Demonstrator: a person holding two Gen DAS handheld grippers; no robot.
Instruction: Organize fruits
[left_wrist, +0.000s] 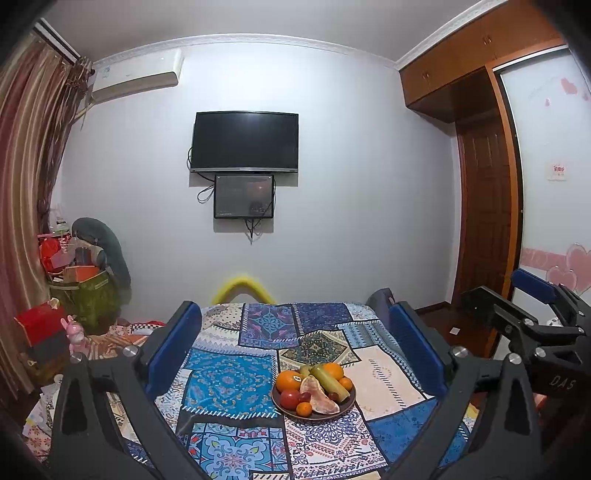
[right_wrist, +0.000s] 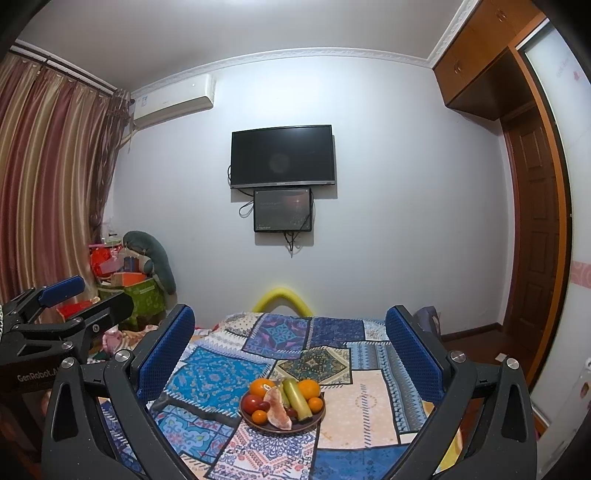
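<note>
Brown plate (left_wrist: 347, 408) of fruit (both grippers wide, empty)

black tool (left_wrist: 295, 354) frames, blue ribbed pads (left_wrist: 175, 347), silver screws.

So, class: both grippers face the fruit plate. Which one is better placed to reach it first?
Probably the right gripper: the plate sits nearly centred between its open fingers. For the left gripper, also open, the plate lies slightly right of centre.

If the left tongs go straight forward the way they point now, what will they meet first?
Probably nothing soon. The left tongs are open and aim level over the patchwork cloth toward the far wall. The fruit plate lies below that line, though depth is hard to judge in this fisheye view.
</note>
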